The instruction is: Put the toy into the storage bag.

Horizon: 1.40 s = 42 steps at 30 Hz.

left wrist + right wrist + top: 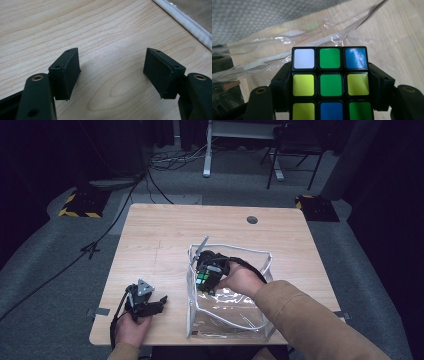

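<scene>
A scrambled puzzle cube (pixel 329 83) with white, green, blue and yellow squares sits between the jaws of my right gripper (pixel 329 87), which press on its two sides. In the high view the cube (pixel 204 279) and right gripper (pixel 210 270) are inside the open top of a clear plastic bag (pixel 235 312) with white trim. The bag's film (pixel 274 50) lies just beyond the cube. My left gripper (pixel 159 303) rests low over the table's near left part, left of the bag. Its jaws (pixel 112 72) stand wide apart over bare wood with nothing between them.
The light wooden table (pixel 160 235) has a round cable hole (pixel 252 220) at its far right. The bag's white edge (pixel 190 25) runs close to the left gripper. Beyond the table, cables, a chair and a desk leg stand on grey carpet.
</scene>
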Motion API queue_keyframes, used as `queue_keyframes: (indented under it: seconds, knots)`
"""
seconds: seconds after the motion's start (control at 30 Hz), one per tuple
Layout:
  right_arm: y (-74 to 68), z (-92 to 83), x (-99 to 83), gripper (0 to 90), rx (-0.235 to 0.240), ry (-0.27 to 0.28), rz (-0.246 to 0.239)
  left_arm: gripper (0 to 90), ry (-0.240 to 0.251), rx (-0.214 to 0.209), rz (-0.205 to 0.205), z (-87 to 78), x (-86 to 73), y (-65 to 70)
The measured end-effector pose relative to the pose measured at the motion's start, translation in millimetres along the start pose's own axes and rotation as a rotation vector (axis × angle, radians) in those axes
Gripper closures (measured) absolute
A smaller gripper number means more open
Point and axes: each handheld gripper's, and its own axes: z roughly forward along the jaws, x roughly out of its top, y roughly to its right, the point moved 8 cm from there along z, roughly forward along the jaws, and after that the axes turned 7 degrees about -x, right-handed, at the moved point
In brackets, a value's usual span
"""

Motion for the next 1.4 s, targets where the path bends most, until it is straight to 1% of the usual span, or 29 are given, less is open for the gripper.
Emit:
queue_keyframes:
  seconds: [0.07, 0.1, 0.2, 0.27, 0.3, 0.33, 0.37, 0.4, 0.43, 0.47, 0.5, 0.53, 0.57, 0.67, 0.7, 0.73, 0.8, 0.97, 1.1, 1.13, 1.23, 1.27, 1.33, 1.4]
  knots:
    - [-1.3, 1.8, -0.8, 33.9, 0.004, -0.013, -0.003, 29.7, 0.002, -0.001, 0.0, 0.1, 0.1, 0.1]
    - [-2.0, 3.2, -0.5, 33.9, 0.001, -0.016, 0.011, 29.6, 0.002, -0.001, 0.0, 0.1, 0.1, 0.0]
    - [-2.3, 6.1, -0.1, 33.9, -0.002, -0.026, 0.014, 29.6, -0.001, 0.0, 0.0, 0.0, 0.0, 0.0]
    - [-3.4, 8.7, -0.4, 33.9, -0.001, -0.035, 0.027, 29.6, 0.002, -0.001, -0.001, 0.1, 0.1, 0.1]
    - [-3.0, 10.5, -0.6, 33.9, -0.001, -0.037, 0.02, 29.6, 0.002, -0.001, 0.0, 0.1, 0.1, 0.1]
    - [-1.7, 12.4, 0.1, 33.9, -0.004, -0.027, 0.006, 29.7, 0.002, -0.001, -0.001, 0.1, 0.1, 0.1]
    - [-1.5, 13.7, -0.1, 33.9, -0.009, -0.031, 0.011, 29.6, 0.001, -0.001, 0.0, 0.1, 0.1, 0.0]
    - [-0.6, 15.8, 0.5, 33.9, -0.008, -0.024, -0.002, 29.6, 0.001, -0.001, 0.0, 0.1, 0.0, 0.0]
    - [-0.9, 16.8, 0.1, 33.9, -0.008, -0.031, -0.004, 29.6, 0.001, -0.001, 0.0, 0.1, 0.1, 0.0]
    - [0.2, 19.5, 1.7, 33.8, -0.009, -0.014, -0.022, 29.7, 0.0, 0.0, 0.0, 0.0, 0.0, 0.0]
    - [0.2, 19.5, 1.7, 33.8, -0.009, -0.014, -0.022, 29.7, 0.0, 0.0, 0.0, 0.0, 0.0, 0.0]
    - [-0.3, 20.9, 2.3, 33.8, 0.002, -0.008, -0.028, 29.6, 0.002, -0.002, 0.0, 0.1, 0.1, 0.0]
    - [-5.1, 18.0, -1.8, 33.8, -0.002, -0.07, 0.054, 29.6, 0.0, -0.001, 0.003, 0.0, 0.1, -0.1]
    - [-4.5, 21.3, -1.7, 33.8, -0.005, -0.073, 0.054, 29.6, 0.0, -0.003, 0.0, 0.2, 0.1, 0.2]
    - [-4.6, 22.2, -1.7, 33.8, -0.005, -0.075, 0.058, 29.6, 0.0, -0.002, 0.001, 0.1, 0.1, 0.1]
    - [-6.3, 23.9, -1.0, 33.8, -0.001, -0.077, 0.073, 29.6, 0.0, -0.002, 0.001, 0.2, 0.1, 0.1]
    - [-6.6, 24.8, -0.6, 33.8, -0.002, -0.075, 0.076, 29.6, 0.001, -0.002, 0.002, 0.2, 0.2, 0.1]
    - [-8.5, 28.9, 1.0, 33.8, 0.01, -0.069, 0.077, 29.6, 0.001, -0.003, 0.001, 0.3, 0.2, 0.2]
    - [-7.9, 29.4, 0.7, 33.8, 0.009, -0.07, 0.07, 29.6, 0.0, -0.003, 0.002, 0.2, 0.2, 0.1]
    - [-7.3, 29.5, 0.2, 33.8, 0.002, -0.078, 0.065, 29.6, 0.002, -0.002, 0.002, 0.3, 0.2, 0.1]
    - [-9.8, 31.6, -1.4, 33.8, 0.016, -0.086, 0.076, 29.6, 0.002, -0.002, 0.002, 0.3, 0.2, 0.1]
    - [-8.6, 30.5, -3.2, 33.8, 0.006, -0.107, 0.066, 29.6, 0.001, -0.001, 0.001, 0.2, 0.2, 0.1]
    - [-10.0, 32.0, -3.4, 33.8, 0.016, -0.095, 0.084, 29.6, 0.0, -0.002, 0.001, 0.1, 0.1, 0.1]
    - [-10.0, 32.4, -4.2, 33.8, 0.015, -0.1, 0.086, 29.6, 0.002, -0.002, 0.002, 0.3, 0.2, 0.1]
